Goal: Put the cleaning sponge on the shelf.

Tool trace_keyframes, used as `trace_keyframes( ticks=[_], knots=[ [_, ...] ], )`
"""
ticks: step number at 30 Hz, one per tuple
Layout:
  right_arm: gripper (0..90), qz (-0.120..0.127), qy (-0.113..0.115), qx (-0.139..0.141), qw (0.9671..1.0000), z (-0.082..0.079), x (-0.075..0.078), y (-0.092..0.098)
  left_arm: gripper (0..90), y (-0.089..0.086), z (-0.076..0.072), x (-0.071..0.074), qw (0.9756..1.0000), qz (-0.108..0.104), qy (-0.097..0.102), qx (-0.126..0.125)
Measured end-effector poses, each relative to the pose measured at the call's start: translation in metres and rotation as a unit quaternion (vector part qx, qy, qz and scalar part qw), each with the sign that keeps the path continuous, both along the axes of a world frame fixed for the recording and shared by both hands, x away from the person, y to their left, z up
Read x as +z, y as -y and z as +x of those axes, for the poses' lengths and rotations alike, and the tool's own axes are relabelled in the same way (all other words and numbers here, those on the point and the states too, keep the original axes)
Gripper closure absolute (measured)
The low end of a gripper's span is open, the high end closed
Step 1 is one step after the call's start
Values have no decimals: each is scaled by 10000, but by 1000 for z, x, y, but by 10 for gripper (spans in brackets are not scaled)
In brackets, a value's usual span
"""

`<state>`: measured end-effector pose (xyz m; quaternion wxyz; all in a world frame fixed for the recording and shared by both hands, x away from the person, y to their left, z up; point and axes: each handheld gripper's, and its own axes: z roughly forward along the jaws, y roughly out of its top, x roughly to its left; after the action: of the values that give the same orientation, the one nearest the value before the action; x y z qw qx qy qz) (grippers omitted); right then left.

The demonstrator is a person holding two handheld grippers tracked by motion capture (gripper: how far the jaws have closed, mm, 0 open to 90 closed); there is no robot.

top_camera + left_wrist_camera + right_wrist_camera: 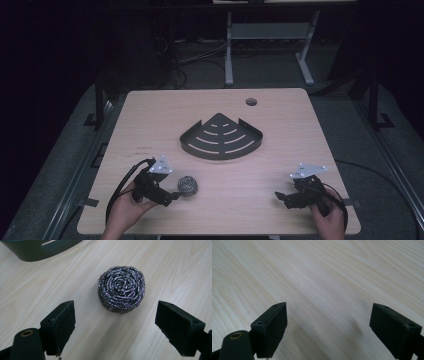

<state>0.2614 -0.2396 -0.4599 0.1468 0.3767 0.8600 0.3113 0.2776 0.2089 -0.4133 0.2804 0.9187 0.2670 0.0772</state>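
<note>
Two grippers sat low in the high view, one in each of our hands, and both had their jaws spread wide with nothing between them. Our left gripper [172,196] lay at the lower left of the frame, its tips pointing at the steel scouring ball [188,185], which rested on the table [280,150] just beside those tips, near the bottom edge and left of centre. In the left gripper view the scouring ball [121,289] sat a little above and between the two black jaws, closer to the frame's middle than to either pad, and we saw bare wood between it and each jaw, so nothing touched it. Its coiled wire wound in rings on the upper face.

Our right gripper [281,196] sat at the lower right of the high view, well apart from the ball. In the right gripper view its jaws stood equally far apart over pale wood grain [332,280].

A dark fan-shaped slotted tray [221,136] lay at the centre of the high view, above the ball and apart from it; its rim [32,255] crossed the upper left corner of the left gripper view.
</note>
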Motion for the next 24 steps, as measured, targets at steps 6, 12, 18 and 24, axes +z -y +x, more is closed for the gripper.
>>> trace_keyframes(
  ticks=[6,12,18,24],
  knots=[
    [140,-8,15,13,10000,0,0,0,159,7,2,-1,10000,50,-34,-49],
    [141,-18,-19,17,10000,0,0,-1,159,13,5,-2,9999,115,-63,-95],
    [141,17,-45,11,10000,0,0,0,159,18,8,-4,9998,128,-99,-112],
    [141,-9,-32,42,10000,0,0,-2,159,22,11,-8,9996,148,-198,-134]
  ],
)
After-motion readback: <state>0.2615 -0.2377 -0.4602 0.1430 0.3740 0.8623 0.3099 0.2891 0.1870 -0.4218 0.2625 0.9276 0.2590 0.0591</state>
